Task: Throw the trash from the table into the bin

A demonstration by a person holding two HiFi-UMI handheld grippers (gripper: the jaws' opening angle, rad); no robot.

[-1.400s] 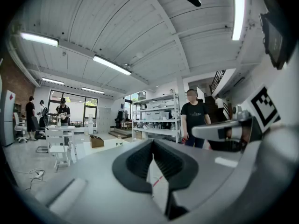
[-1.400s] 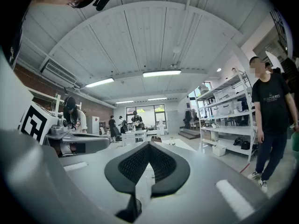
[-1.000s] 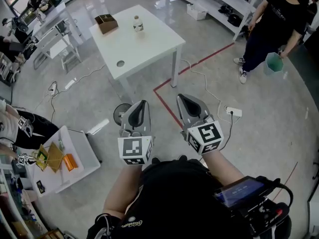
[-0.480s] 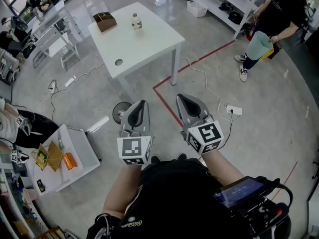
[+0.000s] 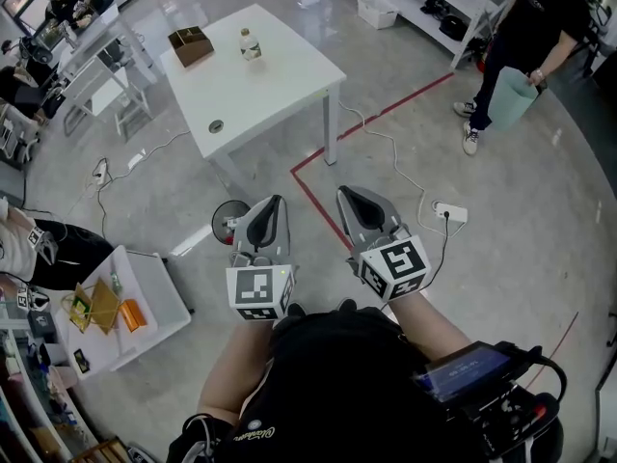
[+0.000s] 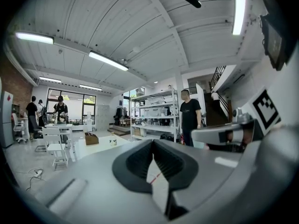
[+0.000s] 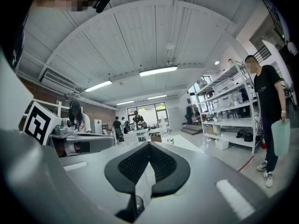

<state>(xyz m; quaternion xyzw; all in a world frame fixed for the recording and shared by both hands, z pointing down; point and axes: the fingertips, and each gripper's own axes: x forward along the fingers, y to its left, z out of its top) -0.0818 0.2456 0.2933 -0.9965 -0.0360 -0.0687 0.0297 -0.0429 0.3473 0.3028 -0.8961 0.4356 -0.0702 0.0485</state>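
Observation:
A white table (image 5: 280, 90) stands ahead on the grey floor. On it are a small plastic bottle (image 5: 250, 44), a brown box (image 5: 190, 44) and a small round object (image 5: 216, 125). At the far right a person in black holds a pale green bin (image 5: 512, 97), which also appears as the bin (image 7: 280, 136) in the right gripper view. My left gripper (image 5: 274, 204) and right gripper (image 5: 349, 197) hang side by side over the floor, well short of the table. Both point forward, shut and holding nothing. The left gripper (image 6: 153, 143) and right gripper (image 7: 149, 146) show their pads meeting at the tips.
A power strip (image 5: 449, 214) with trailing cables lies on the floor to the right, beside a red tape line (image 5: 386, 114). A round black base (image 5: 228, 221) sits by my left gripper. A low white side table (image 5: 159, 297) with yellow items is at left. Shelves line the back right.
Both grippers have drifted slightly forward with the wearer. The table has slid a little left in view. The person at right has swung the green bin and lowered it again.

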